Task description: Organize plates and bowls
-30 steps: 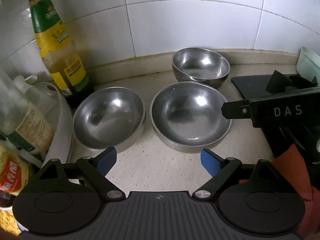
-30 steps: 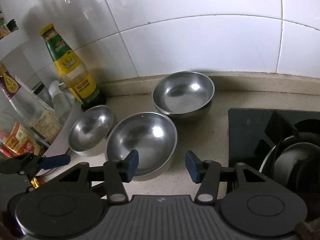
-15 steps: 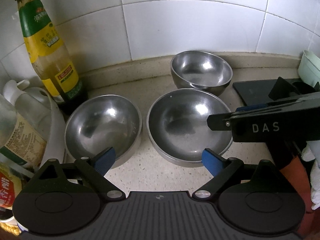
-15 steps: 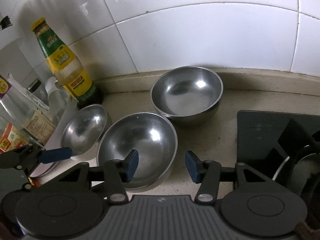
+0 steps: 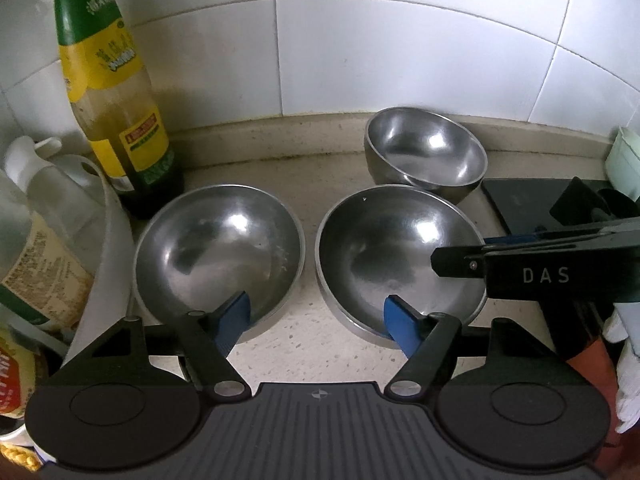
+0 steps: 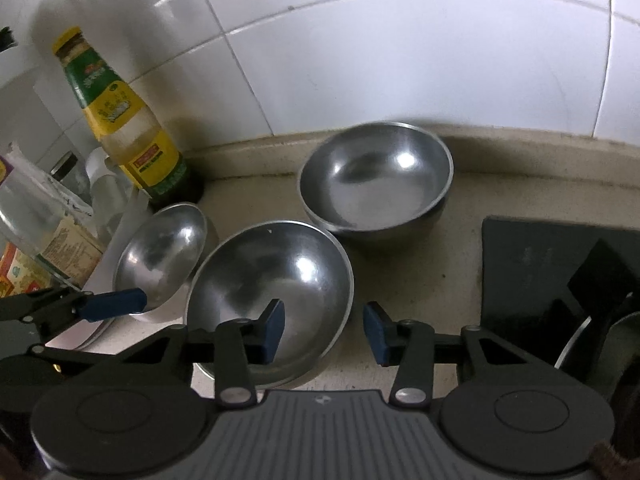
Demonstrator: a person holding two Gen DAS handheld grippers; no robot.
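Observation:
Three steel bowls stand on the speckled counter. The left bowl [image 5: 218, 256] and the middle bowl [image 5: 396, 256] sit side by side; the back bowl [image 5: 426, 154] stands near the tiled wall. My left gripper [image 5: 316, 326] is open, low over the near rims of the left and middle bowls, one blue pad over each. My right gripper [image 6: 324, 330] is open, straddling the near right rim of the middle bowl [image 6: 272, 284]. The back bowl [image 6: 376, 178] and left bowl [image 6: 162, 258] also show there. Both grippers hold nothing.
A tall sauce bottle [image 5: 110, 92] stands at the back left beside a clear plastic jug [image 5: 36, 240] and packets. A black stove top [image 6: 560, 272] with a pan lies to the right. A tiled wall [image 5: 360, 48] closes the back.
Both grippers have moved forward and down toward the bowls. The left pads now overlap the near rims of two bowls. The right gripper's left pad is now over the middle bowl.

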